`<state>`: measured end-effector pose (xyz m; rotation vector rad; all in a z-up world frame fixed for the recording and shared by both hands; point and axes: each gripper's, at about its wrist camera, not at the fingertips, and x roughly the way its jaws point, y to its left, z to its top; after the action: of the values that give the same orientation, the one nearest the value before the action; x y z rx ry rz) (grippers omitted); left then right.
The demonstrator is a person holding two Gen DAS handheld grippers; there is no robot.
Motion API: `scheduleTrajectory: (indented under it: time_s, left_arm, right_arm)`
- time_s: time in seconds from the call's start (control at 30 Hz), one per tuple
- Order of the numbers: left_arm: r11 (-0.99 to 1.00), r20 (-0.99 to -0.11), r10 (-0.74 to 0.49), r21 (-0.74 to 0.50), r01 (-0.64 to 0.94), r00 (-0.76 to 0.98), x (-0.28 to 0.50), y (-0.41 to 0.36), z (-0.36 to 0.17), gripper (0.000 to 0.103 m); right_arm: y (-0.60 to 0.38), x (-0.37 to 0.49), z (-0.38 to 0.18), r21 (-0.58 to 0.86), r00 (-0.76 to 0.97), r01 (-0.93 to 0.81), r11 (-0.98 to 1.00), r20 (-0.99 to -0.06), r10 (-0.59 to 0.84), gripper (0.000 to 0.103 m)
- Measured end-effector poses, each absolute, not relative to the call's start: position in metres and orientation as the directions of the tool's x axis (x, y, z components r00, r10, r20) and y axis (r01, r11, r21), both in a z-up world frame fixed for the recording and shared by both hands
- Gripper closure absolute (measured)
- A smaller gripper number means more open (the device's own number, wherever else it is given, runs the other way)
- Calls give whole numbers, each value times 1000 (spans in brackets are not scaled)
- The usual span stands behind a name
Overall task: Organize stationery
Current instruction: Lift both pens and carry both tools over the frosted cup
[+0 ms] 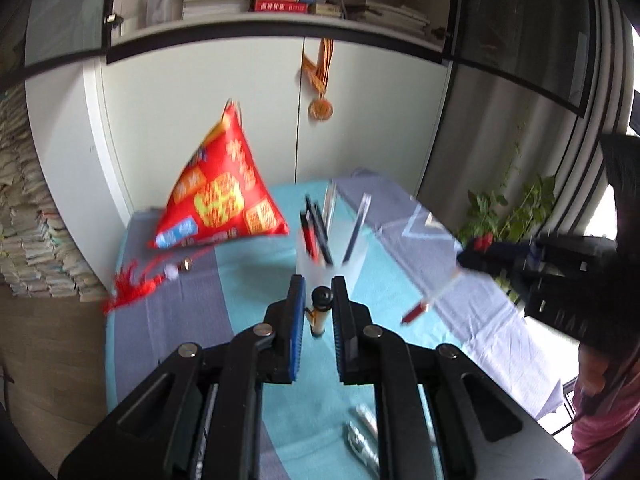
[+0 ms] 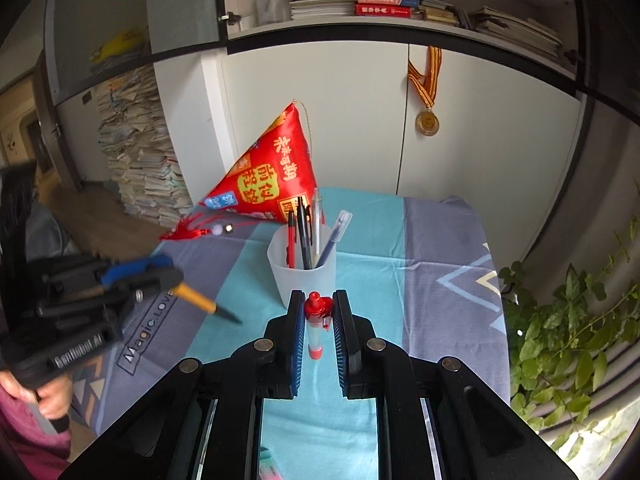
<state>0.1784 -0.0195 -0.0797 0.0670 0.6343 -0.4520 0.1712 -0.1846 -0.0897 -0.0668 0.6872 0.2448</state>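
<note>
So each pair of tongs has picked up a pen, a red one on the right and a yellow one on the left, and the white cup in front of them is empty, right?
Not quite: the white cup is not empty. The right wrist view shows several pens standing in it. The rest holds: the right tongs grip a red pen, and the left tongs grip a yellow pen.

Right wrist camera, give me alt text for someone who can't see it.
The right gripper is shut on a red pen, just in front of a translucent cup holding several pens on a blue patterned tablecloth. At left, the left gripper holds a yellow pen.
</note>
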Motion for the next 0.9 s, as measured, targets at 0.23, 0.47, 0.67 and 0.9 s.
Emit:
scheduleTrajectory:
  time_s: [0.23, 0.47, 0.67, 0.9]
  left_arm:
    - [891, -537, -426, -108, 441, 728, 222, -37, -35, 93]
    - [892, -589, -427, -151, 426, 686, 253, -48, -48, 92]
    - [942, -759, -281, -101, 320, 588, 255, -31, -129, 91]
    - [976, -872, -217, -192, 100, 439, 285, 7, -192, 87]
  right_arm:
    - [-194, 163, -94, 36, 736, -219, 975, -649, 189, 88]
    - [-212, 154, -92, 60, 743, -171, 984, -648, 168, 88]
    - [-219, 165, -86, 90, 748, -162, 983, -639, 181, 88]
    - [-198, 196, -59, 120, 785, -203, 972, -574, 234, 88]
